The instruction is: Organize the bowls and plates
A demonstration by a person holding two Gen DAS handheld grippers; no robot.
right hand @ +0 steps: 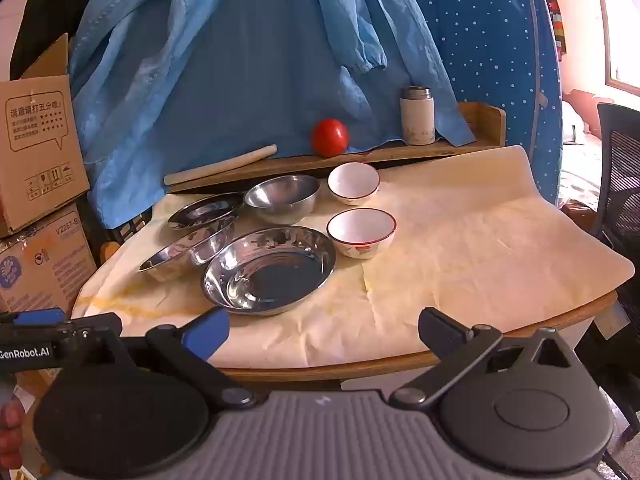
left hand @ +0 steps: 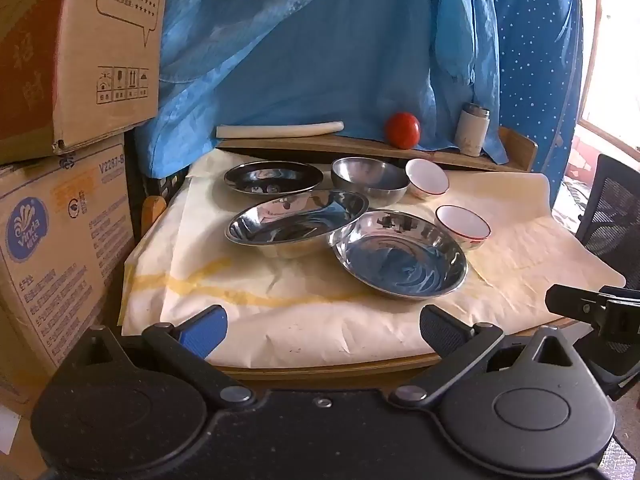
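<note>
Both the left gripper (left hand: 323, 326) and the right gripper (right hand: 323, 328) are held back at the tabletop (right hand: 400, 360) edge, jaws spread wide and empty. Steel plates (right hand: 270, 270) and ceramic bowls (right hand: 361, 232) are clustered unstacked before the tomato (right hand: 330, 137), awaiting sorting.

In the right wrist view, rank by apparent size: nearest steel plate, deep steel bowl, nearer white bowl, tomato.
1. Nearest steel plate
2. Deep steel bowl and nearer white bowl: look alike, and the white one sits closer, so unranked
3. Tomato
</note>
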